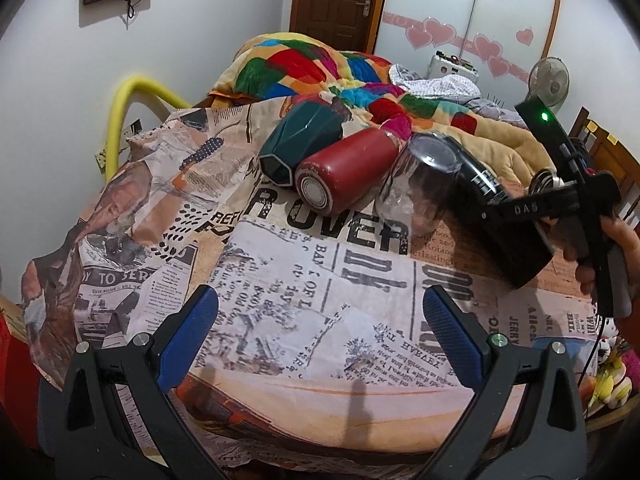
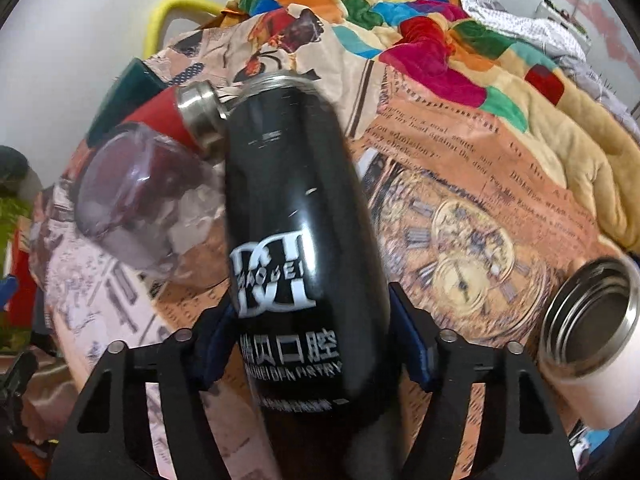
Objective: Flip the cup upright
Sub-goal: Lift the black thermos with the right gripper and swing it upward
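Observation:
My right gripper (image 2: 310,340) is shut on a black cup (image 2: 292,240) with white lettering. It holds the cup tilted above the table, with the steel mouth pointing away. The cup also shows in the left wrist view (image 1: 492,204), held by the right gripper (image 1: 532,208). My left gripper (image 1: 320,320) is open and empty over the newspaper-print cloth (image 1: 300,300), short of the cups.
A clear glass (image 1: 416,188), a red flask (image 1: 344,176) and a dark green cup (image 1: 300,144) lie on their sides in a row. A white steel-lined cup (image 2: 592,340) stands upright at the right. A colourful quilt (image 1: 320,68) lies behind.

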A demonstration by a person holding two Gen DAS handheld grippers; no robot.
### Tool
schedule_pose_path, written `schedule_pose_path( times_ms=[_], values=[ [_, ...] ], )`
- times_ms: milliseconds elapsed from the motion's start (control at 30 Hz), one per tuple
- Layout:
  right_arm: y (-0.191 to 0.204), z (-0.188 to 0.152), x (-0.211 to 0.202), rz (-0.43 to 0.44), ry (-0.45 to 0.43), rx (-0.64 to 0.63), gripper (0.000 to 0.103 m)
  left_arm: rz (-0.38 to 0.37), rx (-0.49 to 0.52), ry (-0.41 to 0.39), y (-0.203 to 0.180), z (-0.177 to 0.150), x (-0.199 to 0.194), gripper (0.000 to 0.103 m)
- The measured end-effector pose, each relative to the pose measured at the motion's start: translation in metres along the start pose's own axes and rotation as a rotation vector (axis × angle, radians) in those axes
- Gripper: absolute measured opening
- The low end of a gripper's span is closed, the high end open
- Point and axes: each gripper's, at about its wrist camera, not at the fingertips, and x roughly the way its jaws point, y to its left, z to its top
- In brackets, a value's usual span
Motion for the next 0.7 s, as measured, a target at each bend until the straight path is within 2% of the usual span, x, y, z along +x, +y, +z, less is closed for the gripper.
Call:
schedule_pose_path(
  times_ms=[267,700],
  values=[
    [0.001,-0.023,-0.029,-0.018,-0.045,0.019,0.062,-0.012,0.006,-0.05,-0.005,0.008,-0.03,0.103],
    [0.025,-0.049,-0.125,-0.029,-0.23,-0.036,0.062,-0.031,0.025,-0.126,-0.018,0.011,-0.083,0.103]
  ],
)
